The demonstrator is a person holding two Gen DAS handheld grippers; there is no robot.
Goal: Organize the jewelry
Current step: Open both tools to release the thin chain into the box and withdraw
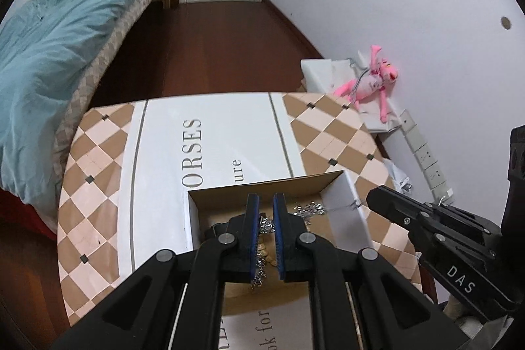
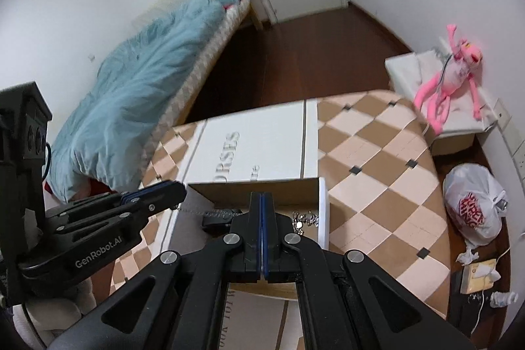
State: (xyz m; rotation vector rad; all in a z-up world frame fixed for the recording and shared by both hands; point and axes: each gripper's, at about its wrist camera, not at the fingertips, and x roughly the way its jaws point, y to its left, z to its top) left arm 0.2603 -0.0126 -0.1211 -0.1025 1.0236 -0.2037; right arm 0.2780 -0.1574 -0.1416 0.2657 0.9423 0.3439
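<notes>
A silver chain [image 1: 262,238] is seen between the slightly parted jaws of the left gripper [image 1: 265,202], over an open cardboard box [image 1: 262,186]. The right gripper [image 2: 261,202] is held with jaws pressed together, apparently empty. More jewelry [image 1: 308,209] lies loose just beyond, so sorting is judged barely begun.

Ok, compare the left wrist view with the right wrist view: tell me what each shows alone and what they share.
Left wrist only: the left gripper seen head-on, jaws slightly apart around a silver chain, and a power strip by the wall.
Right wrist only: the right gripper with jaws pressed together, a white plastic bag on the floor, and a black item in the box.
Both: the open cardboard box, loose silver jewelry, the checkered table, the blue blanket and the pink plush toy.
</notes>
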